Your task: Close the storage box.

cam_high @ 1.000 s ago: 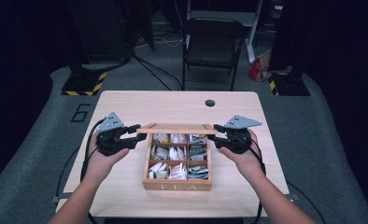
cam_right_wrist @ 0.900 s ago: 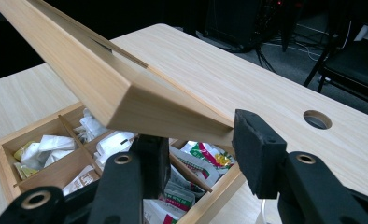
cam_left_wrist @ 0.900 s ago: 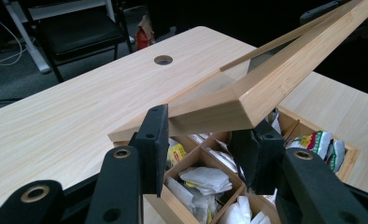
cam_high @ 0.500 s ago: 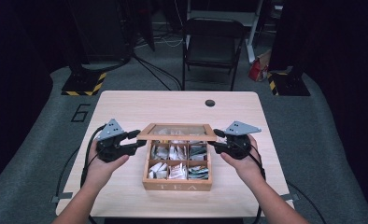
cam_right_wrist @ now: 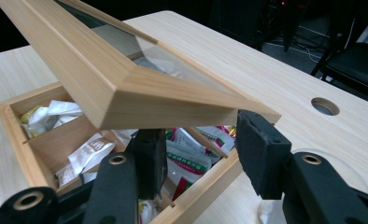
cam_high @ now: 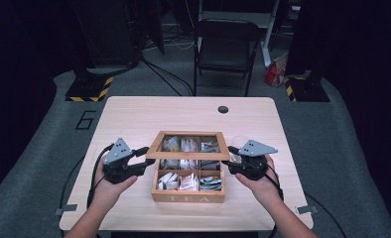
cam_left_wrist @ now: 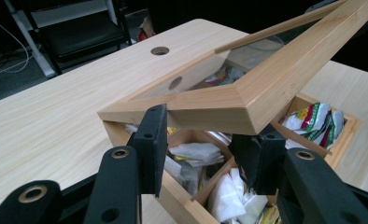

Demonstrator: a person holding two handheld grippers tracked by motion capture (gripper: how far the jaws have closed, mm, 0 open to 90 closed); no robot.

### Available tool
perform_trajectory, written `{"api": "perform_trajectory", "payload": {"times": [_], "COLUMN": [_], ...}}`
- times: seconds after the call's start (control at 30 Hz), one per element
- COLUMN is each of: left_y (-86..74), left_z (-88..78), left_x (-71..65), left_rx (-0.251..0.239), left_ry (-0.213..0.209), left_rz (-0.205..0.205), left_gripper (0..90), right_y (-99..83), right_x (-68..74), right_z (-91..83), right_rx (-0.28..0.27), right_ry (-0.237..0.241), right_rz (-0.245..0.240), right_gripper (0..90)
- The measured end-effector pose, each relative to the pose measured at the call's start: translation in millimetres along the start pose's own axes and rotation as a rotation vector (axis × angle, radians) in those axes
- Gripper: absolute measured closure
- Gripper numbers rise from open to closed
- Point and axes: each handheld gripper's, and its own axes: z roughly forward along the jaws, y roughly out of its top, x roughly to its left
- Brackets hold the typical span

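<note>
1. At the left of the high view we see the left hand-held gripper (cam_high: 143, 157) lying low over the desk (cam_high: 134, 114), just beside the left side of the tea box (cam_high: 188, 194), with a hand (cam_high: 109, 186) behind it and a cable looping off toward the lower left.
2. In the left gripper view its two black jaws stand on either side of the near corner of the lid (cam_left_wrist: 247, 100); one pad sits against the lid's edge and the other is tucked under the corner. We read it as grasping the lid, though we cannot tell how firmly the pads press.
3. In the middle of the high view the lid (cam_high: 189, 145), a wooden frame with a clear pane, hangs tilted over the rear rows of the open tea box, its front edge raised off the box.
4. Below it the compartments hold tea bags (cam_high: 188, 182) in white and green wrappers.
5. At the right of the high view the right hand-held gripper (cam_high: 229, 163) meets the lid's right end, a hand (cam_high: 260, 181) behind it.
6. In the right gripper view the lid's corner (cam_right_wrist: 140, 100) lies across the top of the jaws, which have just been opening a little with that corner between them; one pad touches the lid's underside at the right, the other sits lower, beneath the frame.
7. A round hole (cam_high: 223, 109) sits in the desk at the upper middle of the high view, and a black chair (cam_high: 226, 49) stands beyond the desk.
</note>
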Motion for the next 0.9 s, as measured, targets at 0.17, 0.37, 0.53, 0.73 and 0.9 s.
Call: {"api": "perform_trajectory", "payload": {"times": [0.17, 0.37, 0.53, 0.73, 0.9], "left_y": [-6.4, -14.4, -20.5, -28.2, -35.9], "left_z": [-0.5, -1.0, -1.4, -3.2, -2.8], "left_x": [-3.1, -5.5, -8.6, -11.9, -14.9], "left_rx": [0.007, 0.020, 0.031, 0.036, 0.048], "left_ry": [0.000, -0.017, -0.014, -0.026, -0.031], "left_rz": [-0.001, -0.008, -0.003, -0.003, 0.001], "left_gripper": [55.9, 55.8, 56.1, 56.6, 56.4], "right_y": [-7.3, -16.1, -20.1, -27.5, -30.6], "right_x": [7.0, 16.0, 21.9, 27.6, 34.5], "right_z": [-5.4, -14.5, -23.4, -32.5, -35.9], "right_rx": [-0.005, -0.007, -0.002, -0.011, -0.025], "right_ry": [0.010, 0.026, 0.026, 0.043, 0.049], "right_rz": [0.001, 0.010, -0.003, 0.013, 0.010], "right_gripper": [52.9, 52.9, 53.0, 54.4, 56.9]}}
